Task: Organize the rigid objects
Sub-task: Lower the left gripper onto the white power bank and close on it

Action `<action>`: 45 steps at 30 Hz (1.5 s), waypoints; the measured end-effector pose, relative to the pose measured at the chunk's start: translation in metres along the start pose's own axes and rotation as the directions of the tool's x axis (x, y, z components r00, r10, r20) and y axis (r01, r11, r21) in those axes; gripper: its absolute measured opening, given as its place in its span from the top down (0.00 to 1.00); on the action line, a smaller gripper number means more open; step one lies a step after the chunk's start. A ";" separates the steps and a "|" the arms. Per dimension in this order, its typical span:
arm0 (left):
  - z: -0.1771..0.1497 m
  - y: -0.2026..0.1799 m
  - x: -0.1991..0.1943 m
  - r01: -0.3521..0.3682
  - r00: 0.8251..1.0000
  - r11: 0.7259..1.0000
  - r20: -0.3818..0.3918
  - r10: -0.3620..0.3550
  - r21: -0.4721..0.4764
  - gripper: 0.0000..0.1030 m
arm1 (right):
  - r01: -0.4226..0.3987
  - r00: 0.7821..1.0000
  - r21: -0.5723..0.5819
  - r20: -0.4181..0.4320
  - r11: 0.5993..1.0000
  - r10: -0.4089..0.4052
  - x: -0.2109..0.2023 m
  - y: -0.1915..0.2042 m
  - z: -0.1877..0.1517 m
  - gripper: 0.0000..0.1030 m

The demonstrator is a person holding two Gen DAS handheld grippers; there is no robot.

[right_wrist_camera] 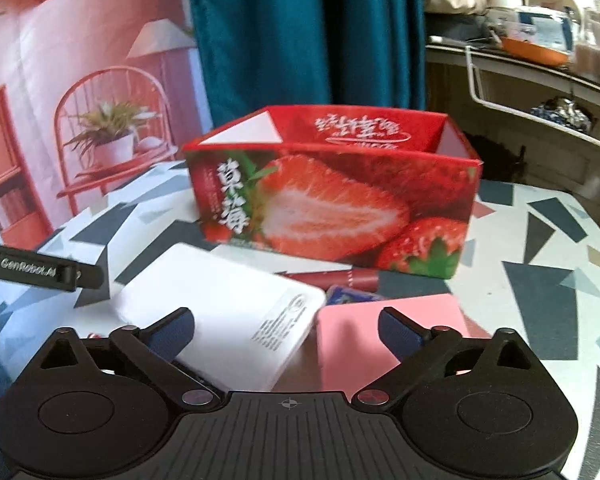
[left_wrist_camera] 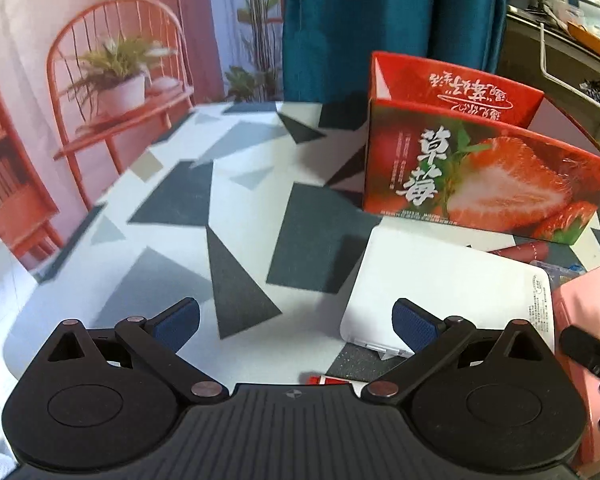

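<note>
An open red strawberry-print box (left_wrist_camera: 484, 176) (right_wrist_camera: 336, 200) stands upright on the patterned table (left_wrist_camera: 204, 216). In front of it lie a flat white device (left_wrist_camera: 448, 292) (right_wrist_camera: 224, 308), a pink flat case (right_wrist_camera: 384, 336) (left_wrist_camera: 584, 320), a dark red tube (right_wrist_camera: 332, 278) (left_wrist_camera: 520, 250) and a small blue packet (right_wrist_camera: 348, 295). My left gripper (left_wrist_camera: 296, 326) is open and empty, to the left of the white device. My right gripper (right_wrist_camera: 286, 332) is open and empty, over the near ends of the white device and the pink case.
A small red and white item (left_wrist_camera: 328, 380) lies just under the left gripper's body. A teal curtain (right_wrist_camera: 300, 32) and a pink printed backdrop (left_wrist_camera: 100, 80) stand behind the table. A cluttered shelf (right_wrist_camera: 540, 64) is at the right.
</note>
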State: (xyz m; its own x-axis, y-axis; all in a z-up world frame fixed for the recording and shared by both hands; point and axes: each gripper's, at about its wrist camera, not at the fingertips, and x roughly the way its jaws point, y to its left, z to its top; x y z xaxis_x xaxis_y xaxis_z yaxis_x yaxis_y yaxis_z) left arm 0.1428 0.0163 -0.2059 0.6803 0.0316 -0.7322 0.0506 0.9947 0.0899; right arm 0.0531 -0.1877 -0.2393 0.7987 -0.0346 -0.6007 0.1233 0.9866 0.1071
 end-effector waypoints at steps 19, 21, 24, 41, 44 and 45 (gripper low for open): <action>-0.009 0.010 0.017 0.184 0.983 0.980 0.013 -0.184 -0.081 0.18 | -0.115 0.982 0.110 -0.136 0.987 0.129 0.025 0.004 -0.007 0.31; -0.007 0.007 0.018 0.212 0.977 0.976 0.015 -0.212 -0.049 0.28 | -0.105 0.982 0.132 -0.141 0.986 0.124 0.028 0.000 -0.007 0.31; -0.003 -0.001 0.021 0.220 0.975 0.975 0.028 -0.220 0.015 0.29 | -0.098 0.981 0.169 -0.148 0.981 0.123 0.034 -0.005 -0.006 0.32; 0.005 -0.015 0.073 0.403 0.915 0.914 -0.034 -0.401 0.043 0.32 | -0.090 0.984 0.133 -0.143 0.987 0.109 0.055 -0.001 0.002 0.38; 0.004 -0.014 0.076 0.421 0.907 0.907 -0.039 -0.420 0.018 0.32 | -0.092 0.987 0.104 -0.121 0.990 0.105 0.054 0.001 -0.001 0.38; 0.004 -0.016 0.076 0.427 0.904 0.904 -0.040 -0.426 0.018 0.32 | -0.093 0.988 0.096 -0.117 0.991 0.104 0.053 0.001 -0.001 0.38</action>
State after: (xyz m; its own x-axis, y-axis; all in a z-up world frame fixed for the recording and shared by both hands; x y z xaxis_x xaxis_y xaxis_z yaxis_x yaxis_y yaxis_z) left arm 0.1966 0.0029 -0.2604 0.5644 -0.3909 -0.7271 0.3493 0.9111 -0.2187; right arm 0.0947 -0.1881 -0.2721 0.7331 0.0871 -0.6746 0.1044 0.9656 0.2382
